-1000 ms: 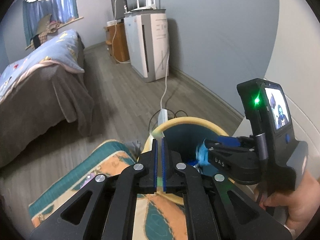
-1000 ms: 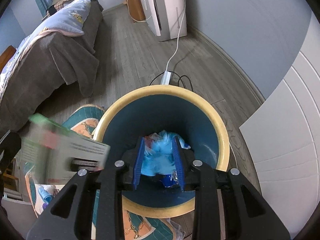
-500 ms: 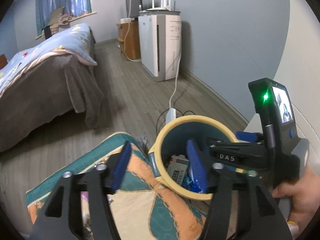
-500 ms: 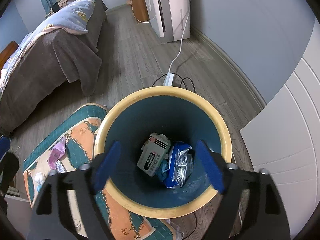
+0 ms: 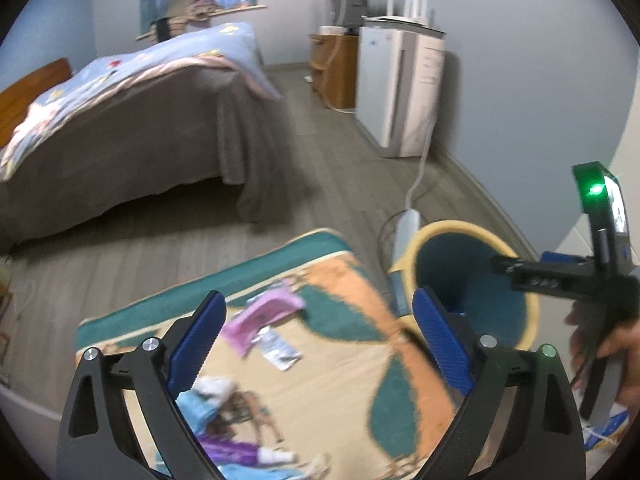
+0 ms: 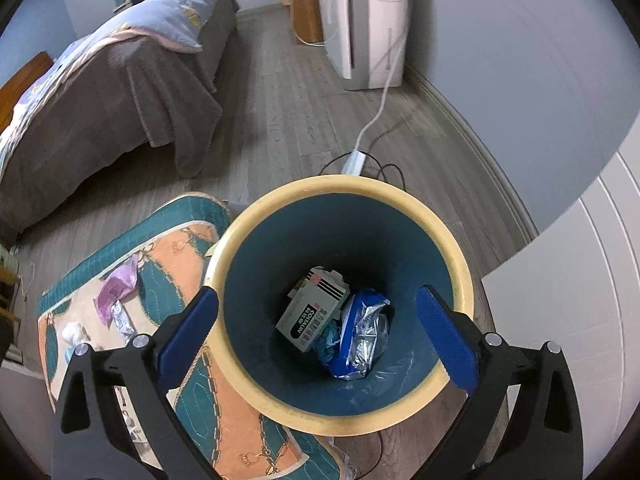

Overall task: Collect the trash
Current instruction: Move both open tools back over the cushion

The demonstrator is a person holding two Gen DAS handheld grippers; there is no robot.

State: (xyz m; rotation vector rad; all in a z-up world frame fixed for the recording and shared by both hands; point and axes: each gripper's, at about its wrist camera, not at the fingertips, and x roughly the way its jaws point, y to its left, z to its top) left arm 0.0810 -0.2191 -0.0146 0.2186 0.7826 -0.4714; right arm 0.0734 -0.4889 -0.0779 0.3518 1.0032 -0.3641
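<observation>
A yellow-rimmed bin with a teal inside (image 6: 456,256) stands on the floor; it also shows in the left wrist view (image 5: 452,228). In it lie a white and green carton (image 6: 310,310), a blue foil wrapper (image 6: 364,332) and a crumpled teal piece (image 6: 326,340). My right gripper (image 6: 316,328) is open and empty right above the bin. My left gripper (image 5: 316,344) is open and empty above the rug (image 5: 320,380). On the rug lie a pink wrapper (image 5: 262,316), a silver sachet (image 5: 280,348), white tissue (image 5: 214,386) and purple and blue scraps (image 5: 236,446).
A bed with a brown cover (image 5: 132,136) stands to the left. A white air purifier (image 5: 404,92) stands by the wall, with its cord and a power strip (image 6: 354,160) on the floor behind the bin. A white cabinet (image 6: 580,280) is at the right.
Both grippers opened; the carton and the blue wrapper dropped into the bin. My left gripper has swung left from the bin to over the rug.
</observation>
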